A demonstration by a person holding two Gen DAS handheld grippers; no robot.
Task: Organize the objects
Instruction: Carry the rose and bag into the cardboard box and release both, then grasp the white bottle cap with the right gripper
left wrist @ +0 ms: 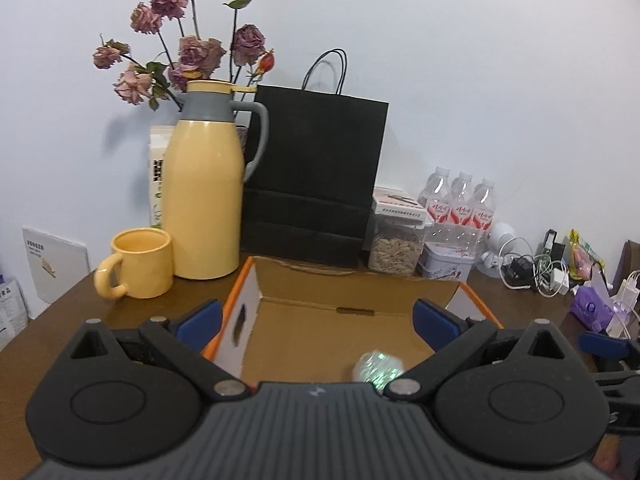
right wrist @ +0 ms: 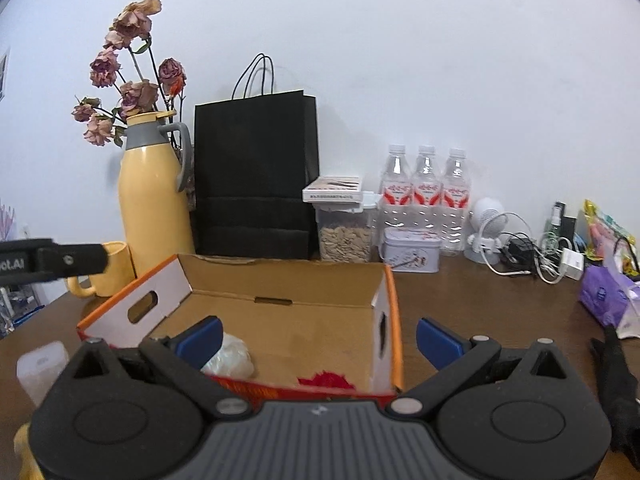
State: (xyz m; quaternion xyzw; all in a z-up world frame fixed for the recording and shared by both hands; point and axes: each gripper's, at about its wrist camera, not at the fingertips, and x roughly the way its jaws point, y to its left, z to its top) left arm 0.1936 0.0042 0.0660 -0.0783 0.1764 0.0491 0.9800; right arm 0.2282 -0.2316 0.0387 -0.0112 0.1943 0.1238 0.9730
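An open cardboard box [left wrist: 336, 292] with orange edges stands on the brown table; it also shows in the right wrist view [right wrist: 280, 280]. A shiny greenish ball [left wrist: 378, 366] lies on its floor. In the right wrist view a white crumpled object [right wrist: 232, 356] and a red item [right wrist: 326, 380] lie inside the box. My left gripper [left wrist: 318, 320] is open and empty above the box's near side. My right gripper [right wrist: 319, 338] is open and empty, its fingers straddling the box's right wall. The left gripper's body [right wrist: 52, 262] shows at the left.
A yellow thermos [left wrist: 204, 196], yellow mug [left wrist: 138, 264], dried roses [left wrist: 192, 40], black paper bag [left wrist: 316, 176], seed jar [left wrist: 396, 244], tin [left wrist: 448, 266], three water bottles [left wrist: 462, 208], small fan and cables [left wrist: 532, 268] line the back. A purple pack [right wrist: 604, 296] and black object [right wrist: 616, 380] lie right. A white container [right wrist: 42, 368] sits left.
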